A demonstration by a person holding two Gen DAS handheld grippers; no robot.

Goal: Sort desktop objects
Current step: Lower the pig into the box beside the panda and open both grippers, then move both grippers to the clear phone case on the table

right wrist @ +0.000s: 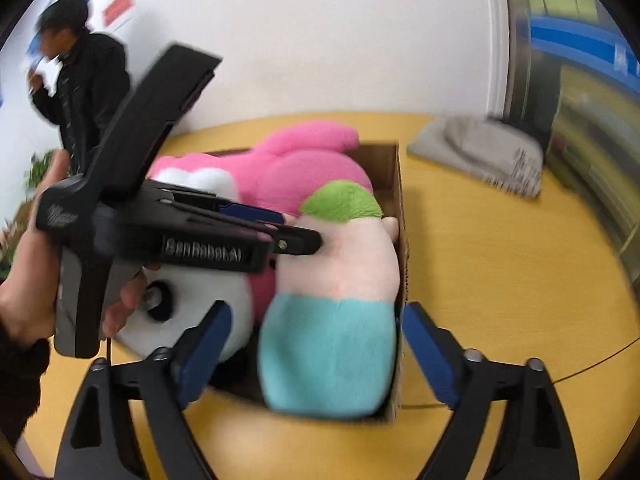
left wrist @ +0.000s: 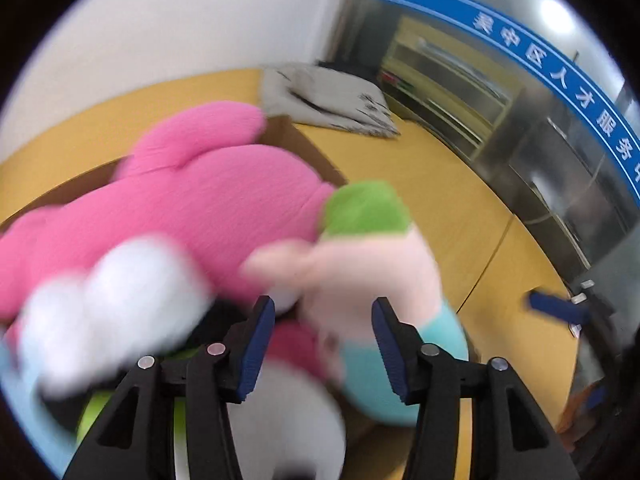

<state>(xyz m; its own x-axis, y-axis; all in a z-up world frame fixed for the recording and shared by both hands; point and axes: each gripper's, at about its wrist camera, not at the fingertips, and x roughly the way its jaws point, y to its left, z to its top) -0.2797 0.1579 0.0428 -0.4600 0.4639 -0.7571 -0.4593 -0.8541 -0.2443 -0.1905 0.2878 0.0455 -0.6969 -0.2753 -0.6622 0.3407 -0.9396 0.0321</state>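
Observation:
A cardboard box (right wrist: 400,216) on the yellow table holds several plush toys: a big pink one (right wrist: 304,164), a pale pink, teal and green one (right wrist: 340,280) and a white panda-like one (right wrist: 192,304). My left gripper (left wrist: 323,340) is open, right above the toys; the pale pink plush (left wrist: 368,272) lies between and beyond its fingers, not pinched. In the right wrist view the left gripper (right wrist: 296,232) reaches over the box from the left. My right gripper (right wrist: 316,356) is open and empty, just before the box's near end.
A folded grey cloth (right wrist: 480,156) lies at the table's far right, also in the left wrist view (left wrist: 324,96). A person in black (right wrist: 84,80) stands at the far left by the white wall. Glass doors with a blue sign (left wrist: 560,80) are to the right.

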